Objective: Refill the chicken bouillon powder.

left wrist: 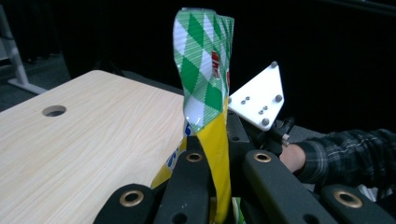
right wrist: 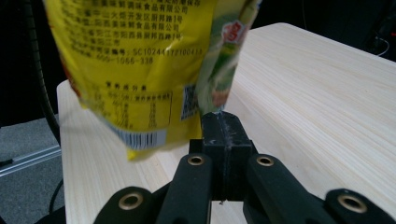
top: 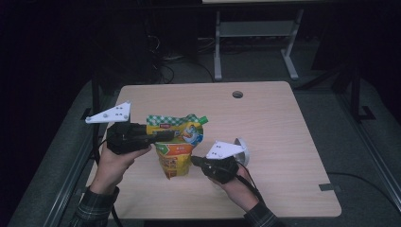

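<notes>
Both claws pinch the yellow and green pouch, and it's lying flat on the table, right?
Not flat. Both claws do pinch the pouch, but it hangs upright, lifted off the table; the right gripper view shows its bottom edge clear of the wood. Left claw grips near the top, right claw lower down.

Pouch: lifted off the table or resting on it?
Lifted: the pouch hangs above the table, bottom corner clear, pinched by left gripper and right gripper.

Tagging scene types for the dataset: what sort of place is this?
Probably a lab or recording workspace, not a home. A bare wooden table with a cable hole stands on grey carpet in a dark room, cables trail on the floor behind it, and a metal-framed bench stands beyond.
</notes>
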### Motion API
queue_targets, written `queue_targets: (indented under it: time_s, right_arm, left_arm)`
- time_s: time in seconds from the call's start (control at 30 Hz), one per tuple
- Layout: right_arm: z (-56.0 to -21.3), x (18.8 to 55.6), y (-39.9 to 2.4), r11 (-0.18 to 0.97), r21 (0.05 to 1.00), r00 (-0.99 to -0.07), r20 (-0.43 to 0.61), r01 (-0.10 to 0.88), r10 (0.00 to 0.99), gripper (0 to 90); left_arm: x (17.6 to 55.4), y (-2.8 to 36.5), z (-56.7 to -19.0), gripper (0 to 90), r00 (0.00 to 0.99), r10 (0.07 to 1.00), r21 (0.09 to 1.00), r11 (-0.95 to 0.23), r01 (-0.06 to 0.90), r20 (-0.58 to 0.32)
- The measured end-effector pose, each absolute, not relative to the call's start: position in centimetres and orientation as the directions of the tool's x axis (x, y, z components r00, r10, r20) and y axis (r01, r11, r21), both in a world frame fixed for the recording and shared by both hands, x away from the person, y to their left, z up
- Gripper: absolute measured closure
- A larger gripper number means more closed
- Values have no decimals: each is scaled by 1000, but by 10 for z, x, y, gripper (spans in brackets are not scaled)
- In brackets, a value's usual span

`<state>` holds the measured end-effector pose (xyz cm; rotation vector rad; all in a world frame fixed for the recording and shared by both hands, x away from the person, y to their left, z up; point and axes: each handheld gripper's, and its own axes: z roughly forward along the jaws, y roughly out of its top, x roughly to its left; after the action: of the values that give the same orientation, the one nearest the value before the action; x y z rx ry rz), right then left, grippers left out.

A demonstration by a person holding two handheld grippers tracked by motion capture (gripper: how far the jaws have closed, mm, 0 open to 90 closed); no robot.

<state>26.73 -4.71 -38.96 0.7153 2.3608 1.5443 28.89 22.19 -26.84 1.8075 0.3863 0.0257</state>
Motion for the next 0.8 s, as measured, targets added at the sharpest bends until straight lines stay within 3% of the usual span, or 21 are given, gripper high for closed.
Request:
queue_targets:
  time_s: [0.8]
  right_arm:
    - [-401, 256, -29, 356, 909, -902, 46, 216, 429, 900]
  left_arm:
    - [298, 191, -264, 900, 945, 265, 931, -255, 260, -191]
